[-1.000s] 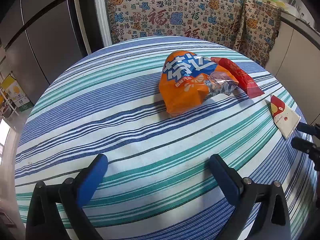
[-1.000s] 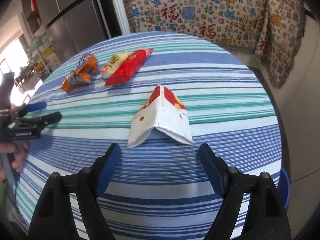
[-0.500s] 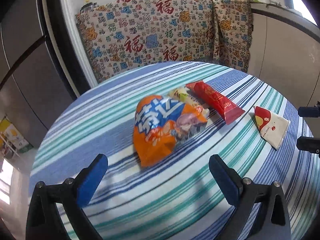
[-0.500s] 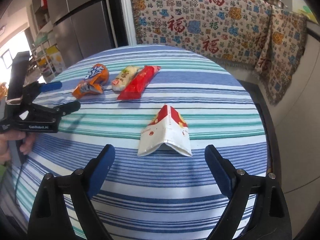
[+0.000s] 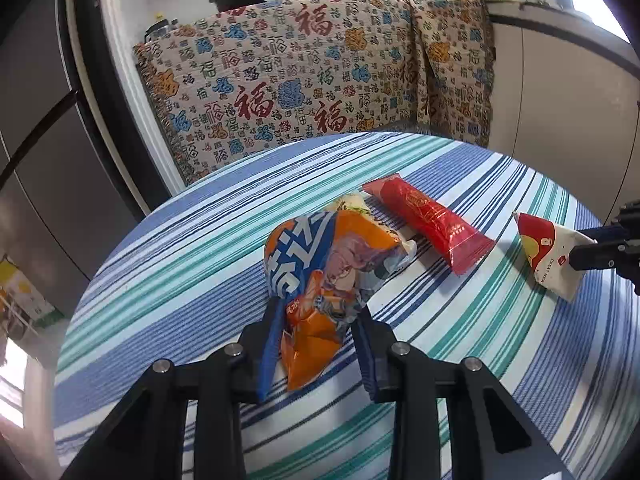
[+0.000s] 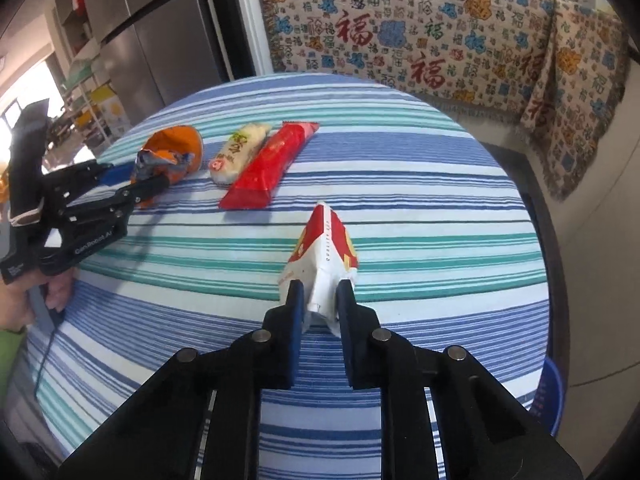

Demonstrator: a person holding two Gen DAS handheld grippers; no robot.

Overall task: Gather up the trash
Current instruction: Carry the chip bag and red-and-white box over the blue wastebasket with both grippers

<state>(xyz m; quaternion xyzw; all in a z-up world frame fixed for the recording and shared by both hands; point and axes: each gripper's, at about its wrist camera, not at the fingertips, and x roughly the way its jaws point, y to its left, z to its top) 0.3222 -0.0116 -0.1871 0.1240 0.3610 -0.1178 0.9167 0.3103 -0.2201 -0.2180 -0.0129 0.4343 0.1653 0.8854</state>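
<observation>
Left tool (image 5: 316, 316): has just closed, pinching the orange bag (image 5: 324, 276).
Right tool (image 6: 318, 300): just closed on the folded packet (image 6: 324, 256).
Advice: lift both slowly; thin wrappers can slip.

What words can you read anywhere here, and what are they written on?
"GenRobot.AI": side of the left tongs.
"福": repeated on the patterned cloth.
"CREAT NEW": white and red carton.
Orange bag: big white characters, crumpled, unreadable.
Red wrapper, pale wrapper: print too small.
</observation>
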